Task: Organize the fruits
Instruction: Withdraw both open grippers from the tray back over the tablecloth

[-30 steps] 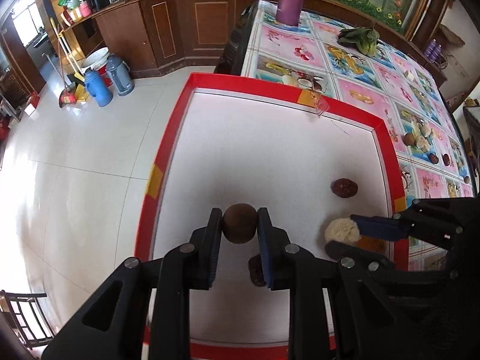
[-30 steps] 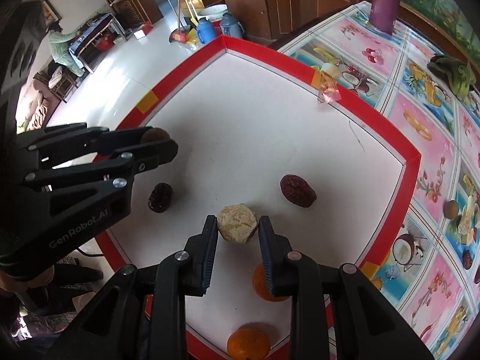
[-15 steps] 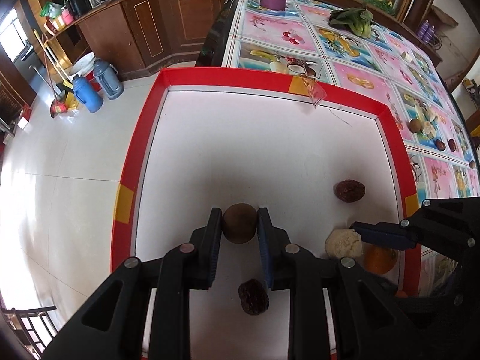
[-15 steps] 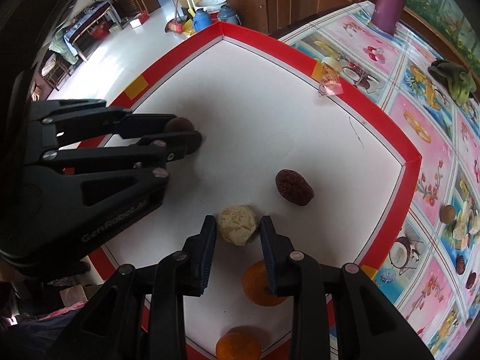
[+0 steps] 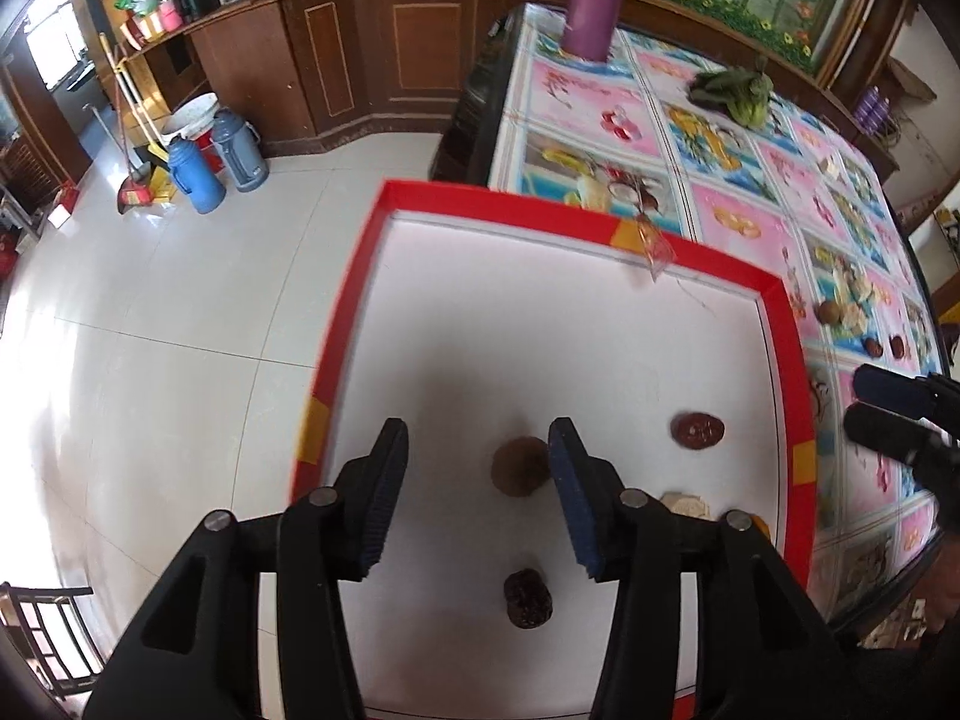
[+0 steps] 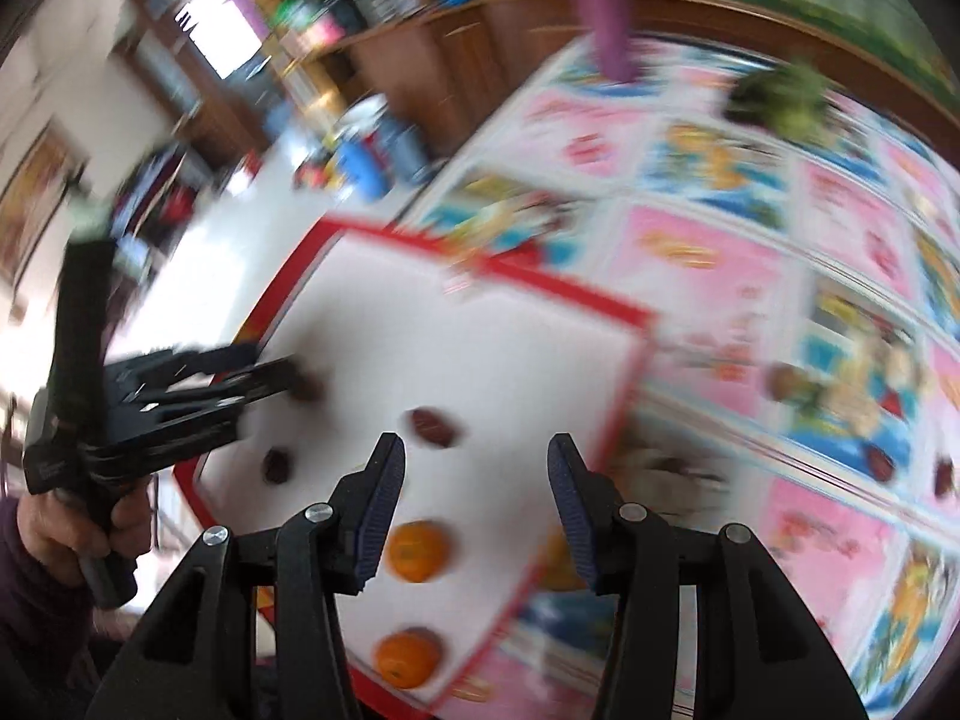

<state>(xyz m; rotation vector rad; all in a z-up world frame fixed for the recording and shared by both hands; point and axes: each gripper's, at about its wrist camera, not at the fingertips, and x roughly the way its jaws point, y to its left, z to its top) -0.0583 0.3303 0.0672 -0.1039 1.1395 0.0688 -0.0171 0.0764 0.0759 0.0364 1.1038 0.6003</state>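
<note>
On the white mat [image 5: 540, 324] with the red border, the round brown fruit [image 5: 521, 467] lies between the fingers of the left gripper [image 5: 477, 489], nearer the right finger and possibly touching its pad. The left gripper's jaws are spread wide and grip nothing. A dark red date [image 5: 696, 430] lies to the right of the brown fruit, well apart from it. A second dark date [image 5: 527, 597] lies nearer the camera, below the jaw gap. A pale crumbly piece [image 5: 684, 504] shows partly behind the right finger.

The right wrist view is heavily motion-blurred. The right gripper [image 6: 477, 501] is released, jaws wide, nothing between them. One orange fruit [image 6: 416, 551] lies on the mat just beside its left finger; another orange fruit [image 6: 407, 659] lies nearer the mat's near edge. A hand [image 6: 72, 531] holds the left gripper's handle at the left edge of this view. The mat rests on a table with a patterned cloth [image 5: 738, 180].
</note>
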